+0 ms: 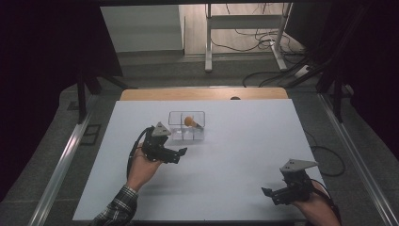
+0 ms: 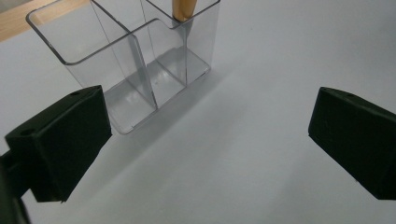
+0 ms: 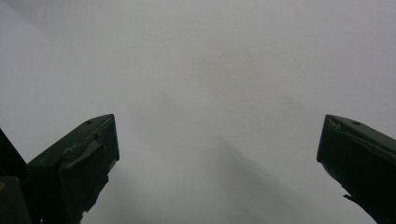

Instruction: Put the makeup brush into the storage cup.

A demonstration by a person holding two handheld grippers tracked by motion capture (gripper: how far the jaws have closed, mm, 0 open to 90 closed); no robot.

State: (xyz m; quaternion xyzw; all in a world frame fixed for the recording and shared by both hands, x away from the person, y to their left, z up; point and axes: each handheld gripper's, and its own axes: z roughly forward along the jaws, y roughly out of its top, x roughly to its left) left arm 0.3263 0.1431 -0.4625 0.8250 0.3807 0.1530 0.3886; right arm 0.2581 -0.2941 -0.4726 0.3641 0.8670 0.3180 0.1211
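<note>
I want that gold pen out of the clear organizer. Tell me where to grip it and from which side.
Grip the gold pen on its upper end, which sticks out above the clear organizer, coming from above. It stands in a narrow walled compartment, so its lower part is probably unreachable from the side. The left gripper is open and nearest.

Right gripper (image 3: 218,158) over the plain white tabletop (image 3: 210,70).
Its two black jaws stand wide apart, nothing between them, a soft shadow beneath.
</note>
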